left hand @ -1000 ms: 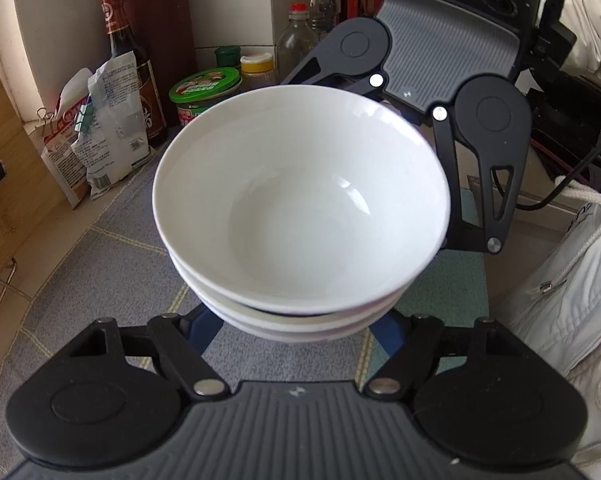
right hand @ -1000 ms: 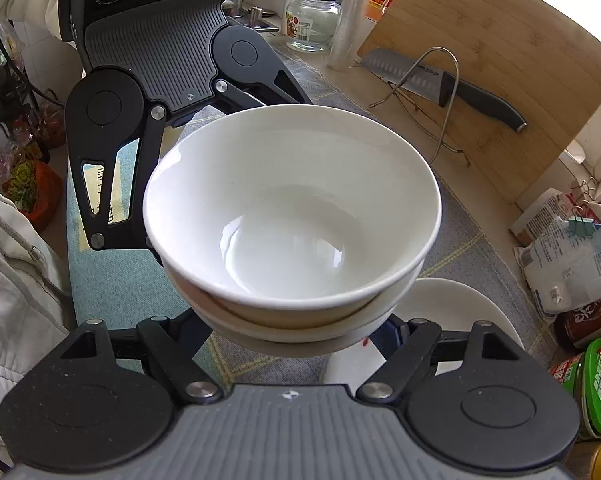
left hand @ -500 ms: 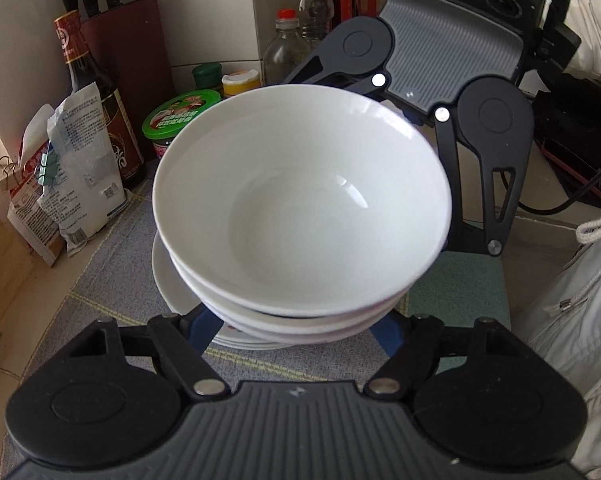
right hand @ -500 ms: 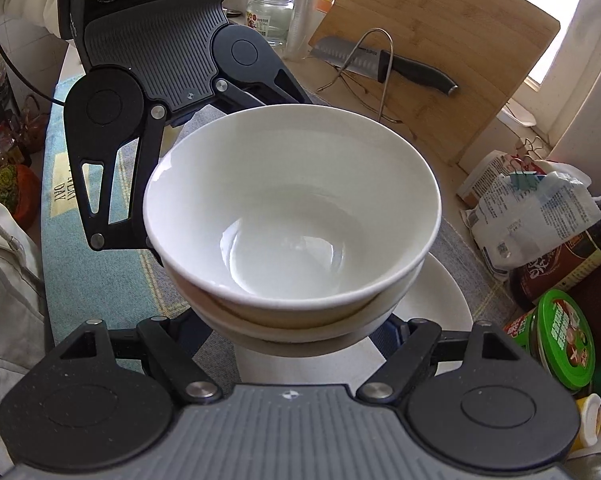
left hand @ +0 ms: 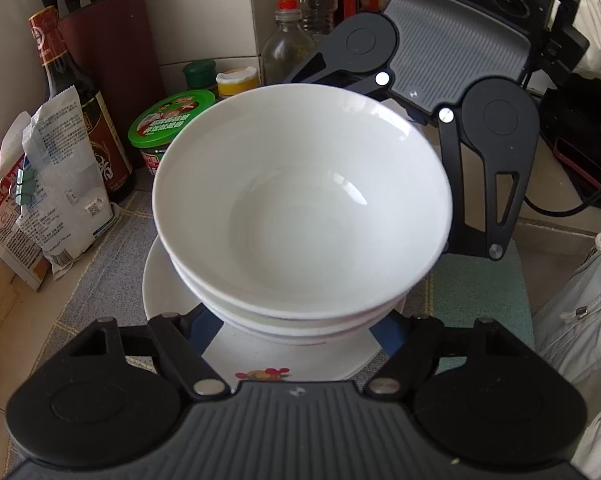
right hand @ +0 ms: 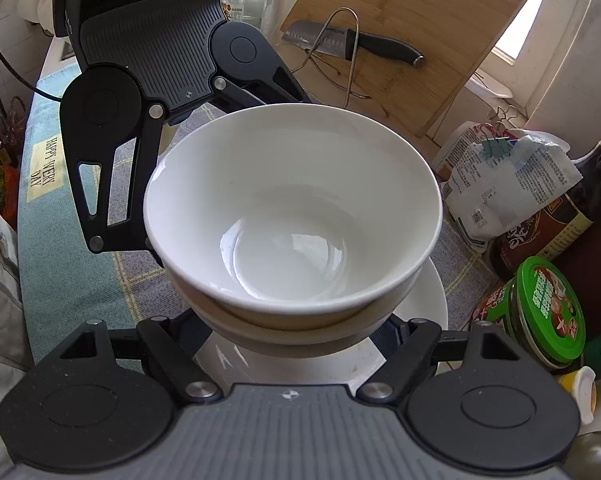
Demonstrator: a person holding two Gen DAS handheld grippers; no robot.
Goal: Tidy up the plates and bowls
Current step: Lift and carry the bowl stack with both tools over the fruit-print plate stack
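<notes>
- Your left gripper and right gripper grip the stack of white bowls from opposite sides, each with its jaws set wide against the lowest bowl's wall.
- The stack fills frame centre, directly over a white plate on the grey checked mat; contact with the plate cannot be confirmed.
- A green-lidded jar sits upper left of the stack in the left wrist view.

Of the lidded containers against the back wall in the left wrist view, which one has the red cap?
The clear plastic bottle standing behind the bowl stack. The wide jar and the small jar have green lids; the small jar beside them has a yellow one.
</notes>
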